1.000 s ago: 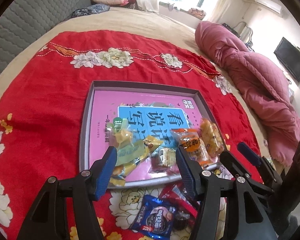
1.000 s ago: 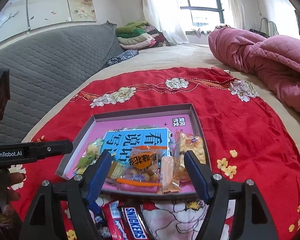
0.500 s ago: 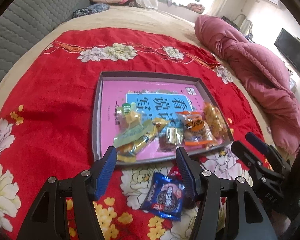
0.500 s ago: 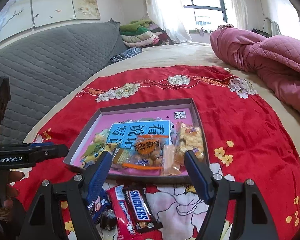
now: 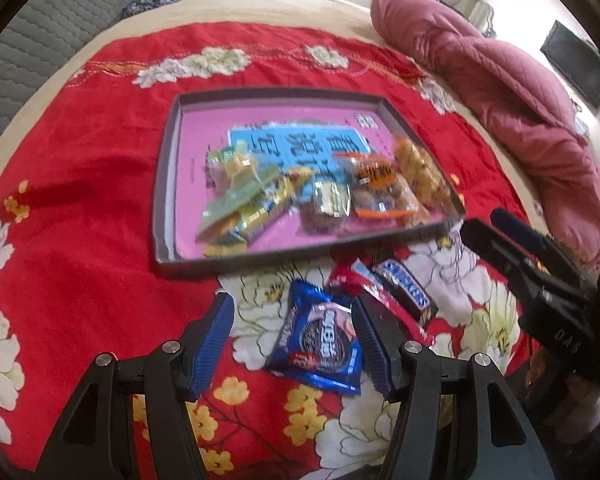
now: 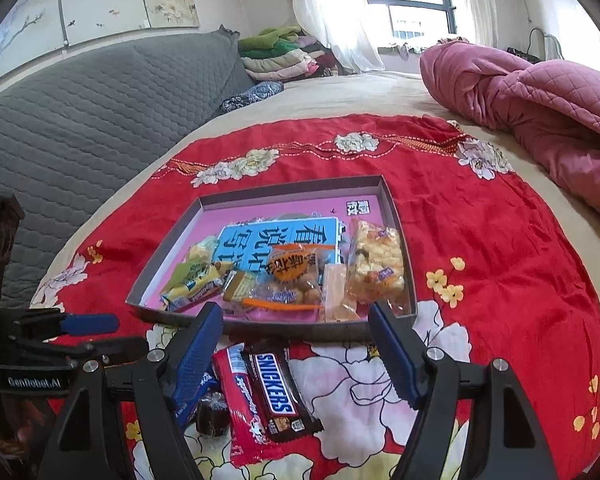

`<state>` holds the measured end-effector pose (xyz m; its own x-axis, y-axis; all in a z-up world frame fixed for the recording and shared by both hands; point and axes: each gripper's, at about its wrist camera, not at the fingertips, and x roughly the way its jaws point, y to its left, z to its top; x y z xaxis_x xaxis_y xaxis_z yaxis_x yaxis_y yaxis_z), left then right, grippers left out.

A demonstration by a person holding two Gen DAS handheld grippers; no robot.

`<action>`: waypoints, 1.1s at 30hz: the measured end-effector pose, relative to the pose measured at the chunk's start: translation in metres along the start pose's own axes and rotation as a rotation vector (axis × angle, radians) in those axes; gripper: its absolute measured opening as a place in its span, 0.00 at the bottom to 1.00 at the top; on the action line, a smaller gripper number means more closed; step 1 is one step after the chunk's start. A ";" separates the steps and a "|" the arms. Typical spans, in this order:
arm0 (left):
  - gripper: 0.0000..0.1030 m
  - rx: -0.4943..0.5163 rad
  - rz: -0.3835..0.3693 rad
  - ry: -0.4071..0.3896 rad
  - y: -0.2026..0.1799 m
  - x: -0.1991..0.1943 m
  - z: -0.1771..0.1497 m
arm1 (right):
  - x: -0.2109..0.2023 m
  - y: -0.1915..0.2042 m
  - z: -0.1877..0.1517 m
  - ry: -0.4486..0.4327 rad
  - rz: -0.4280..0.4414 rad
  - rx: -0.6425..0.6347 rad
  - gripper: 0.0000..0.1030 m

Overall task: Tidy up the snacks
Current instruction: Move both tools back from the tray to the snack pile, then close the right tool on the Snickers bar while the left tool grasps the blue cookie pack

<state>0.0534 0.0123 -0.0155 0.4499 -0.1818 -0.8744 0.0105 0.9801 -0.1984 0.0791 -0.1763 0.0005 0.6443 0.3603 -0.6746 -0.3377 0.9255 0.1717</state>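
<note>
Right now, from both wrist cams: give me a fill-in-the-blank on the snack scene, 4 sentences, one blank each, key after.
1. The Snickers bar lies ____ the tray, on the red cloth.
2. The blue Oreo pack lies between the fingers of the ____ hand-held gripper.
3. The right hand-held gripper holds ____.
4. The long red wrapper touches the Snickers bar on its ____ side in the right wrist view.

Missing words: outside; left; nothing; left

Bed (image 6: pixel 380 92); red floral cloth (image 6: pixel 480 232)
</note>
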 end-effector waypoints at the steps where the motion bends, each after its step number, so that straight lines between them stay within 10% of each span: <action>1: 0.61 0.003 -0.004 0.015 -0.001 0.003 -0.002 | 0.000 0.000 -0.001 0.005 0.001 0.000 0.72; 33: 0.61 0.109 0.007 0.150 -0.027 0.040 -0.029 | 0.033 -0.007 -0.031 0.219 -0.047 -0.043 0.72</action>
<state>0.0452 -0.0238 -0.0576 0.3120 -0.1770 -0.9335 0.1083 0.9827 -0.1502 0.0810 -0.1745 -0.0453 0.4969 0.2781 -0.8220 -0.3425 0.9332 0.1087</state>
